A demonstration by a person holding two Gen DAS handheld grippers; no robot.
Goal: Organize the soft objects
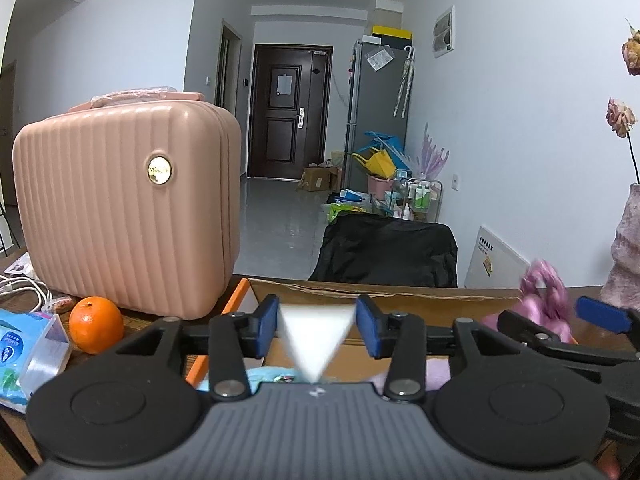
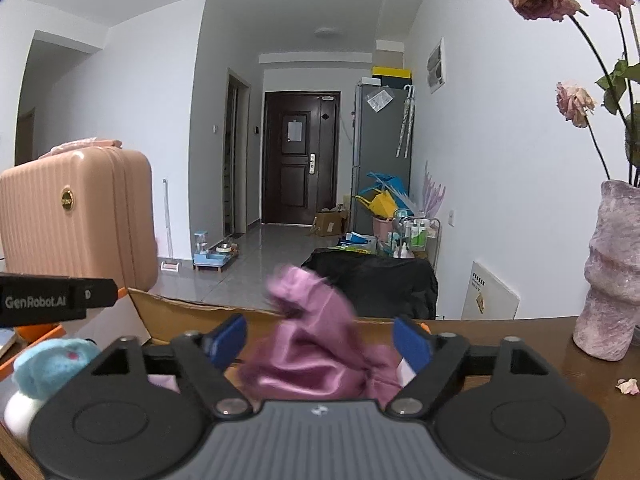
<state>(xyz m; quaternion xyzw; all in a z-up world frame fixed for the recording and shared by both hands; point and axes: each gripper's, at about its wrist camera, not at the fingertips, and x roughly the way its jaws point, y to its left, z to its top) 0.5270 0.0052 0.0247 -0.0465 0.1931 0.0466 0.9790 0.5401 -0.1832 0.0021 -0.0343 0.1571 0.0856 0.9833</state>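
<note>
Suitcase (image 1: 128, 208) and orange (image 1: 96, 324) occupy the table's left edge beside the cardboard box (image 1: 384, 294); left gripper (image 1: 318, 326) stands released, a blurred white piece between its pads.

Right wrist: right gripper (image 2: 320, 346) gapes wide, pink satin cloth (image 2: 316, 344) loose between them over the box; vase (image 2: 612, 272) at right.

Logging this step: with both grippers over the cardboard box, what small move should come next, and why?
Probably draw the right gripper back: its fingers stand wide, and the purple satin cloth sits loose between them over the cardboard box, seemingly released.
</note>
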